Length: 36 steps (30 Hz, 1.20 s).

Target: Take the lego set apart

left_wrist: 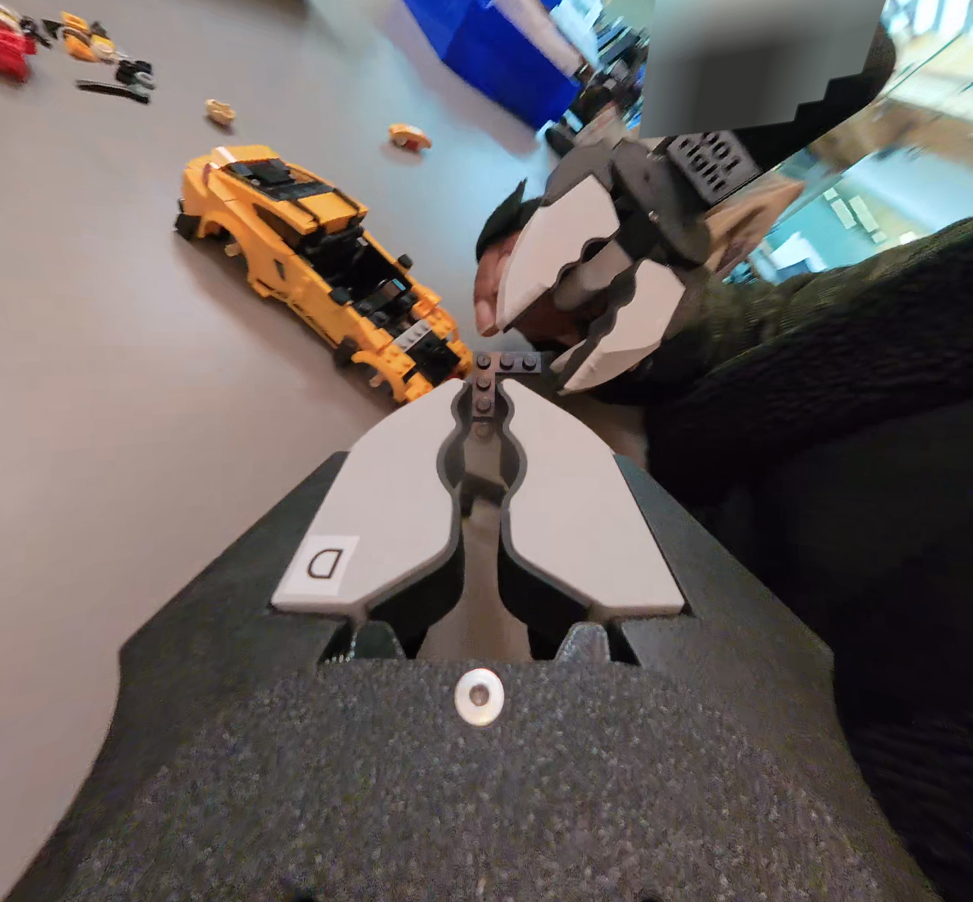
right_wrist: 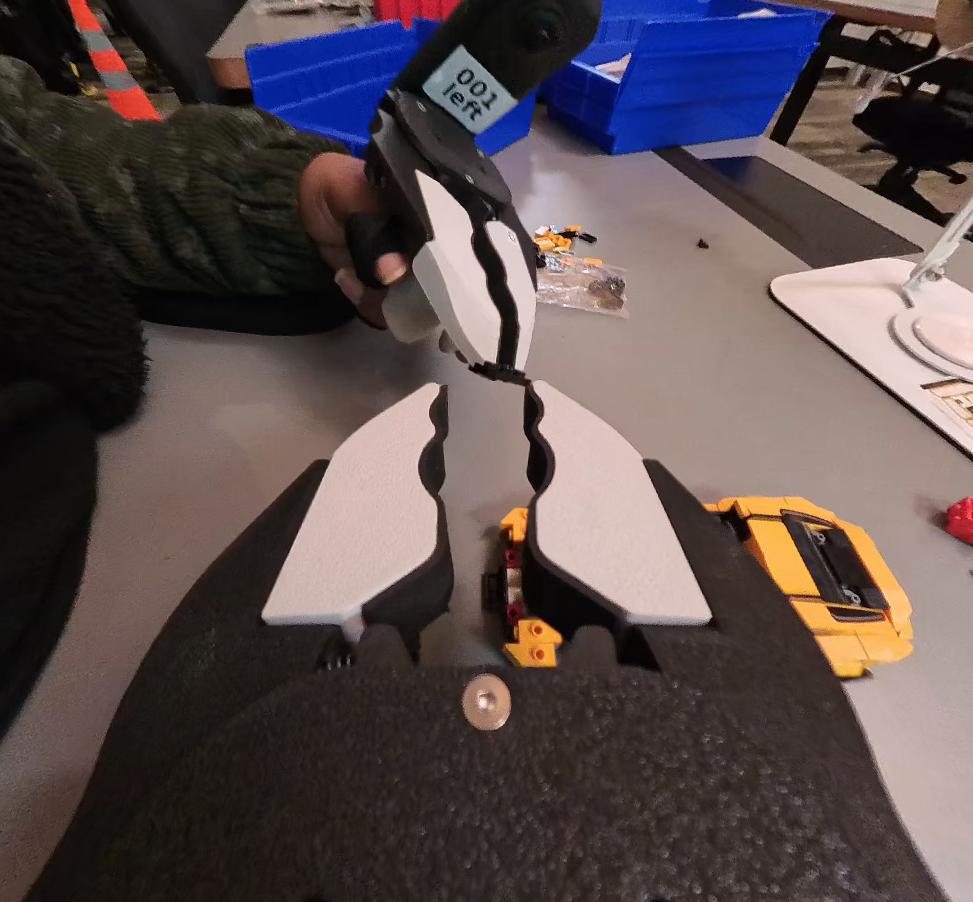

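Car (left_wrist: pixel 316 265) lies on table (left_wrist: pixel 105 402), loose pieces (left_wrist: pixel 79 44) scattered behind it.

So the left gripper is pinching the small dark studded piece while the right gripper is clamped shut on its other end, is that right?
Not quite. The left gripper is shut on the dark studded piece, but the right gripper is open, its fingers apart just short of the piece. The right wrist view shows this.

Even indoor light, soft shadows, fisheye warping, blurred backgrounds.
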Available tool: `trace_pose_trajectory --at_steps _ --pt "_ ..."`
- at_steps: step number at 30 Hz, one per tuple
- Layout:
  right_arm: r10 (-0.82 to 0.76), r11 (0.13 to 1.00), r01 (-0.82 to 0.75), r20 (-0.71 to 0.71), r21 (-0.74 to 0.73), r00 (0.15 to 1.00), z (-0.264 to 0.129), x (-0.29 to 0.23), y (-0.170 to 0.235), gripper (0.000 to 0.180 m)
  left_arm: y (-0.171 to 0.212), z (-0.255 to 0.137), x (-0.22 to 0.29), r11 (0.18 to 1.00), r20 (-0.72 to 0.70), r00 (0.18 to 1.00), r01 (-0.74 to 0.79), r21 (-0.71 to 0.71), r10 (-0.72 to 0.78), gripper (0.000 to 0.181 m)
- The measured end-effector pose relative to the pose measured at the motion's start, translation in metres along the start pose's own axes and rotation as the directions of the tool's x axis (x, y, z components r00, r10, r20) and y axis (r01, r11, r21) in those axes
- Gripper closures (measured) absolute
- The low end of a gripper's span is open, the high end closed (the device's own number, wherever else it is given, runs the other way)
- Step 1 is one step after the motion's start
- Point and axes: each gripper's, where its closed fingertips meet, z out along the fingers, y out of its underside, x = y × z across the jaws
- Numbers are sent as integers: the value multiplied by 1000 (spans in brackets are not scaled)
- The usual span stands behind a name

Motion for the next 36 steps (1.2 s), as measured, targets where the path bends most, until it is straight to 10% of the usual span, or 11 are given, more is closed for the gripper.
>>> trace_pose_trajectory --at_steps 10,28,36 --pt "-135 980 109 152 169 979 -17 -33 -29 160 16 10 44 971 -357 904 207 -119 -236 173" --pt "-263 965 256 134 63 956 -15 -35 -9 169 18 10 50 971 -377 896 198 -132 -234 173" --pt "14 999 -23 285 29 958 -18 -35 -7 176 18 10 56 948 -441 839 275 -162 -319 166"
